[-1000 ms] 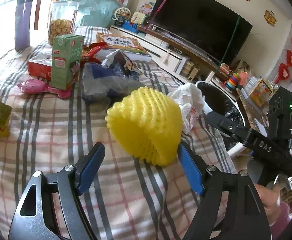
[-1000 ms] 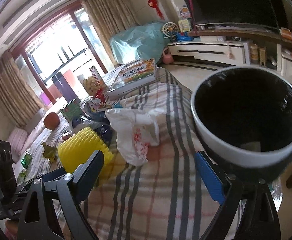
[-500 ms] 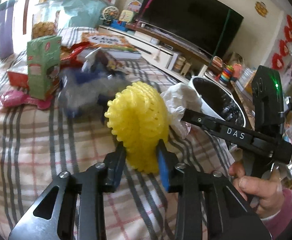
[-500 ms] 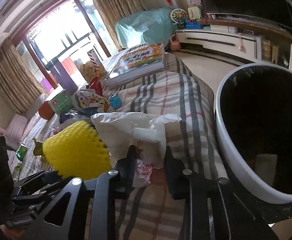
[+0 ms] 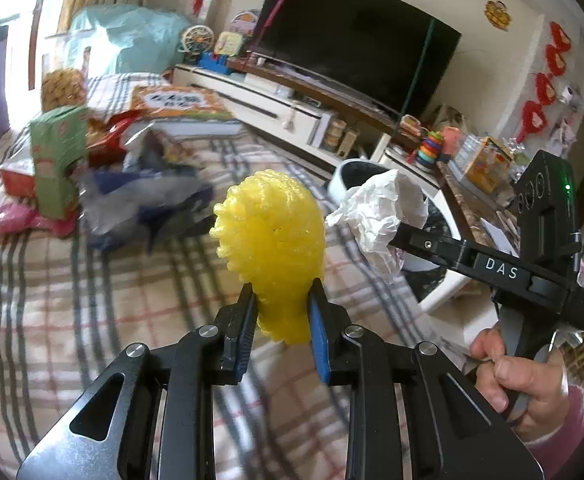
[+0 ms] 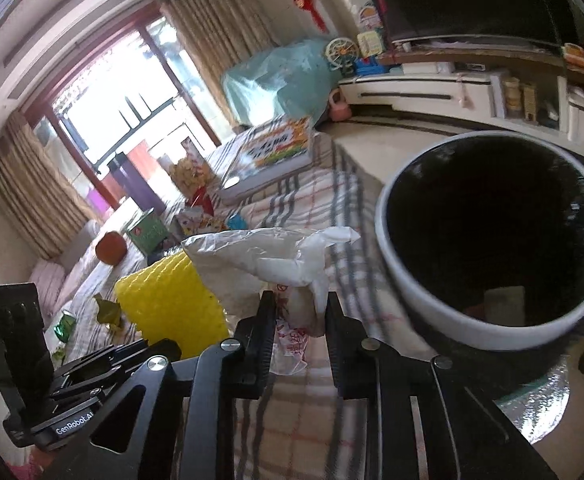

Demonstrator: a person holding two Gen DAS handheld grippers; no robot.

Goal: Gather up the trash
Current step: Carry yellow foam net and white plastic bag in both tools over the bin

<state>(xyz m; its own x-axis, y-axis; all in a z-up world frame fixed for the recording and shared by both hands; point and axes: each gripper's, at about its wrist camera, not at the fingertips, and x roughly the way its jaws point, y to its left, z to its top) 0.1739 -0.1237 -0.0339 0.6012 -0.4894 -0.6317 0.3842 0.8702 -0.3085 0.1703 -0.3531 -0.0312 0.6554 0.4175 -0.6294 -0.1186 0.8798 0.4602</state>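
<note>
My left gripper pinching yellow foam net by low edge, left of trash bin. Right gripper clamping white plastic bag beside bin rim. Risk: thin bag slips, foam squirts free, both miss bin.

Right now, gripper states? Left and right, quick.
Left gripper: closed on the yellow foam net, jaws still tightening slightly.
Right gripper: closed on the white plastic bag.
</note>
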